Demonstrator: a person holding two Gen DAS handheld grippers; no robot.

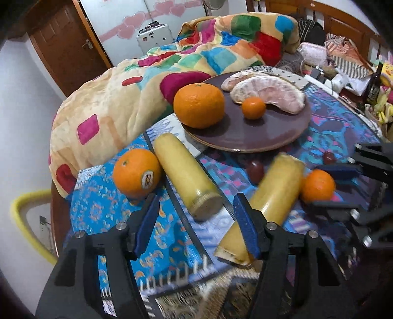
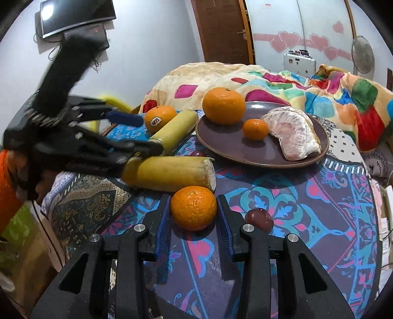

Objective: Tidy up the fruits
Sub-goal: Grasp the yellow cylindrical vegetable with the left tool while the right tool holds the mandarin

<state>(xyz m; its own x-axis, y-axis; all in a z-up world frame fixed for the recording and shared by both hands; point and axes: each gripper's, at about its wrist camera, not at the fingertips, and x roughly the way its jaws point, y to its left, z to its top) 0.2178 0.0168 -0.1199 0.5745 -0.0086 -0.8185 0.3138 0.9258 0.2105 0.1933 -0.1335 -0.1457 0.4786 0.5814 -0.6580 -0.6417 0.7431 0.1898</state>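
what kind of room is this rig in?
Likely a bedroom at home: a patchwork blanket heaped behind the cloth-covered table, a wooden door, and a wall-mounted screen.

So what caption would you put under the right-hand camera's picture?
Right gripper with its fingers on either side of an orange on the patterned cloth, near a plate of fruit.

Both wrist cams close, plate [image 1: 248,137] shared
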